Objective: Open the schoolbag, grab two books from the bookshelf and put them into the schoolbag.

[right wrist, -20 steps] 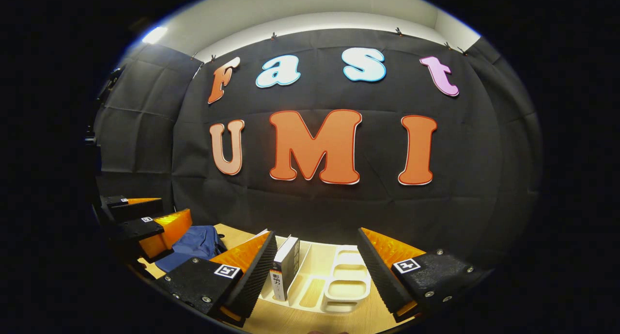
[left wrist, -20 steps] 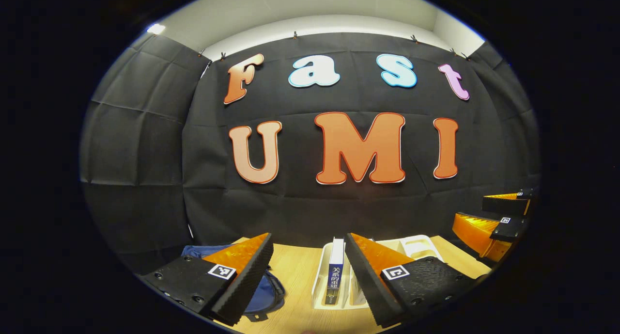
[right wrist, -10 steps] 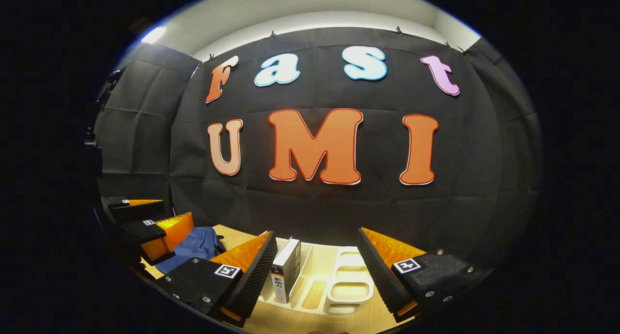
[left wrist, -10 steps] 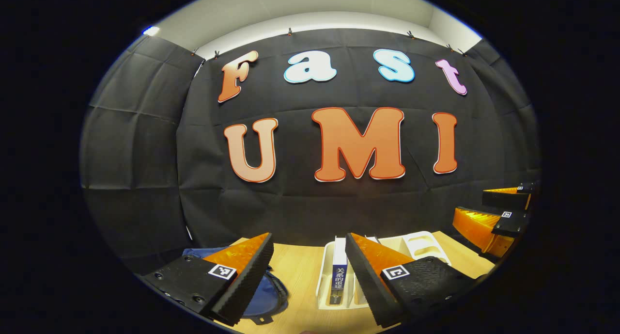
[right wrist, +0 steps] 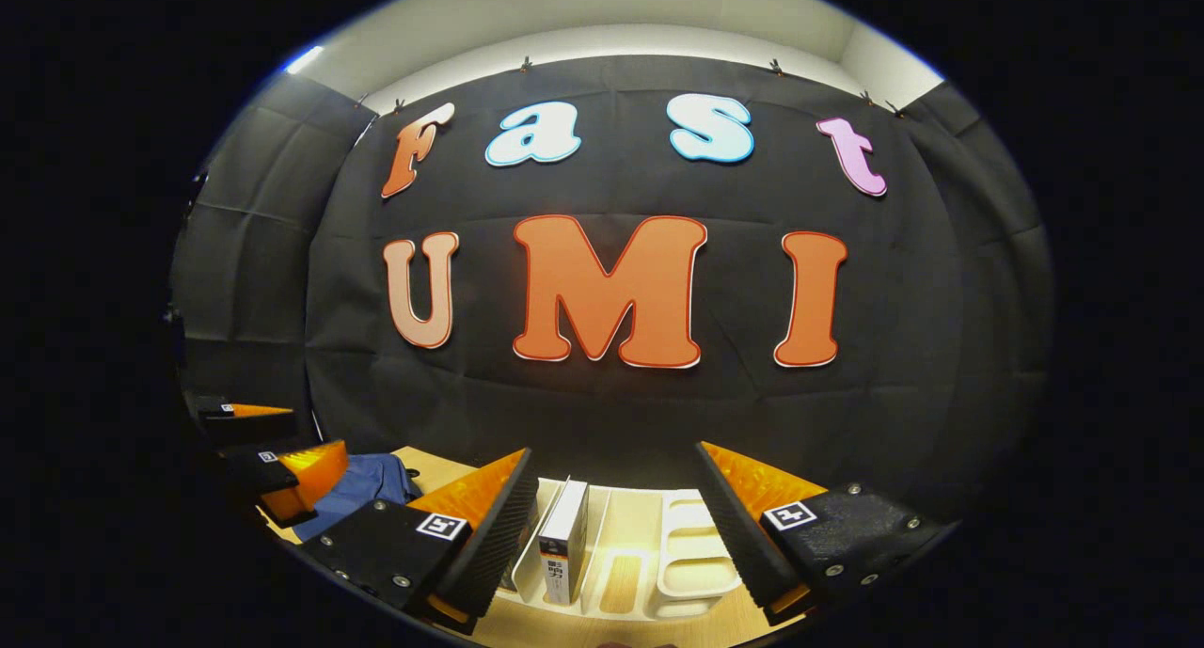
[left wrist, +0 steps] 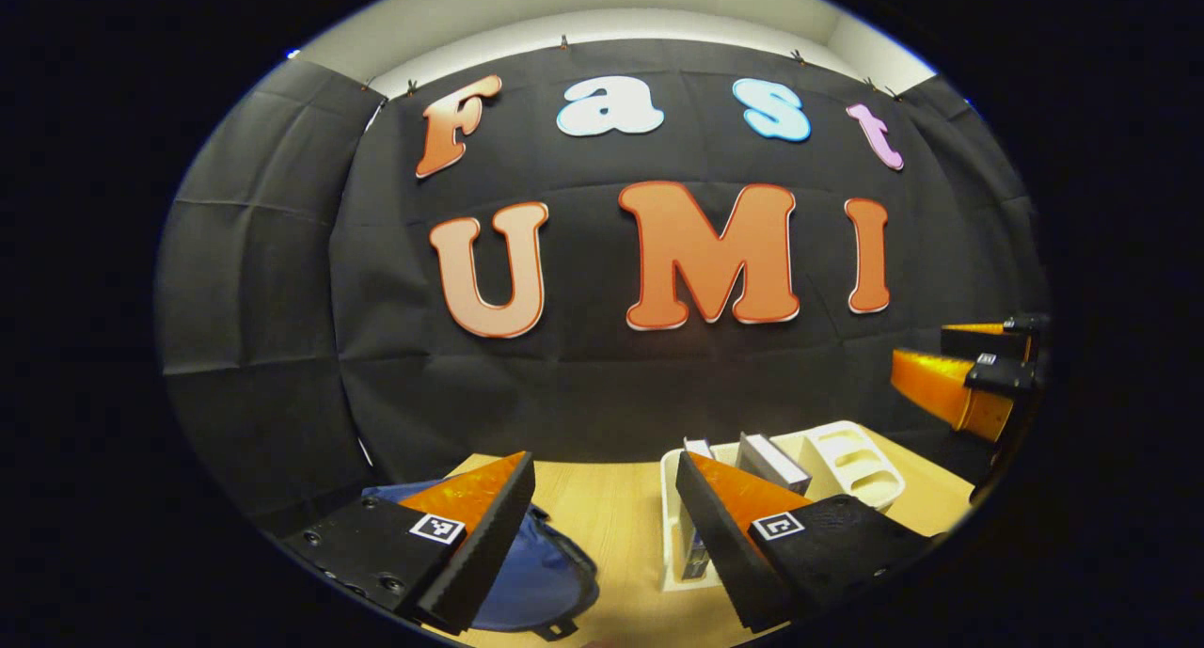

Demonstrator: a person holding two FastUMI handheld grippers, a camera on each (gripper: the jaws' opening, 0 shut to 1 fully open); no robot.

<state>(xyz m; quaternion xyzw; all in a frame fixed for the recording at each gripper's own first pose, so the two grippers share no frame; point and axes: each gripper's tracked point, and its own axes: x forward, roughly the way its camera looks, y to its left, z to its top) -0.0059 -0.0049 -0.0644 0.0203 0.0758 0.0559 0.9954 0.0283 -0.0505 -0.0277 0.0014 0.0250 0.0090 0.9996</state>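
A blue schoolbag [left wrist: 541,573] lies flat on the wooden table [left wrist: 611,497], low and left in the left gripper view, partly behind my left gripper's left finger. My left gripper [left wrist: 602,535] hangs open above the table between bag and rack, holding nothing. A white bookshelf rack [left wrist: 851,460] stands to the right with two books [left wrist: 771,460] upright in it. In the right gripper view, my right gripper [right wrist: 611,526] is open above the rack [right wrist: 691,563]; a white-spined book [right wrist: 564,540] stands just inside its left finger, untouched. The bag [right wrist: 362,483] shows at far left.
The black cloth wall stands close behind the table. The right gripper [left wrist: 926,352] shows at the right edge of the left gripper view, and the left gripper [right wrist: 310,432] at the left edge of the right gripper view, above the bag.
The left gripper has tipped down and swung left, so more of the bag shows and the rack sits behind its right finger. The right gripper shifted slightly over the rack. Both stayed open.
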